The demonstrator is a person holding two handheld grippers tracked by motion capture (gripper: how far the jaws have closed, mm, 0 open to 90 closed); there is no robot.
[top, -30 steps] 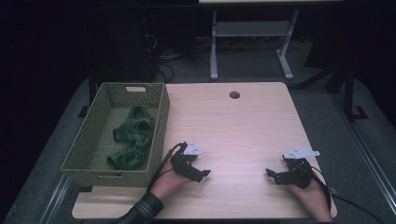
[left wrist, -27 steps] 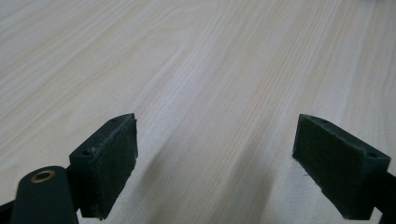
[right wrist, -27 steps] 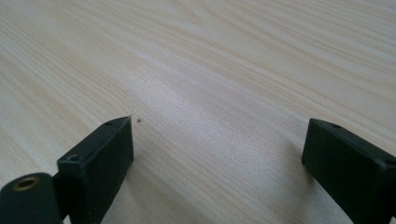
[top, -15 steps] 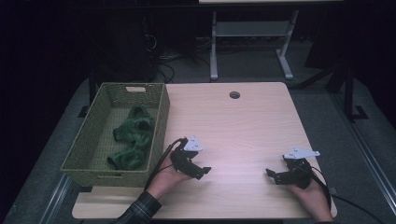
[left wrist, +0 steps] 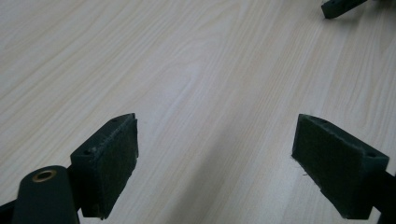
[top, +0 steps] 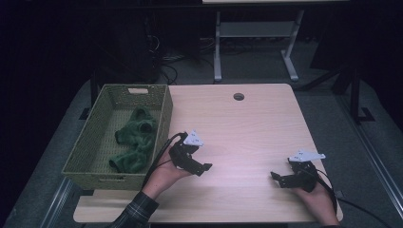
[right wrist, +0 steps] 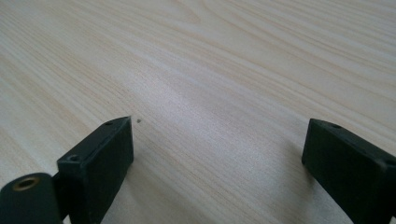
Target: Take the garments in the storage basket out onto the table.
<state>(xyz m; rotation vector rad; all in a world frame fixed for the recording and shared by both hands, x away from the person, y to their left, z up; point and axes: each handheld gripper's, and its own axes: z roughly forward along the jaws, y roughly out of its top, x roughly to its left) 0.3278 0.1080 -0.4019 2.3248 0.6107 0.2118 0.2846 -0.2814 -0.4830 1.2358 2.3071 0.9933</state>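
My left gripper (top: 202,168) is held just right of a green woven basket (top: 164,114), low over the light wooden table (top: 237,128). Its jaws stand wide apart in the left gripper view (left wrist: 217,163), with bare wood between them. My right gripper (top: 278,178) rests near the table's front right, also open (right wrist: 217,168) with nothing between its pads. Green cloths (top: 135,140) lie crumpled inside the basket. At the top right of the left gripper view a jaw tip of the other gripper (left wrist: 341,7) shows.
A round cable hole (top: 238,96) sits near the table's far edge. Beyond the table stands a metal frame on legs (top: 254,45) on a dark floor. A cable trails from each gripper toward the front edge.
My left gripper has lifted slightly and shifted a little away from me. The right gripper has stayed where it was.
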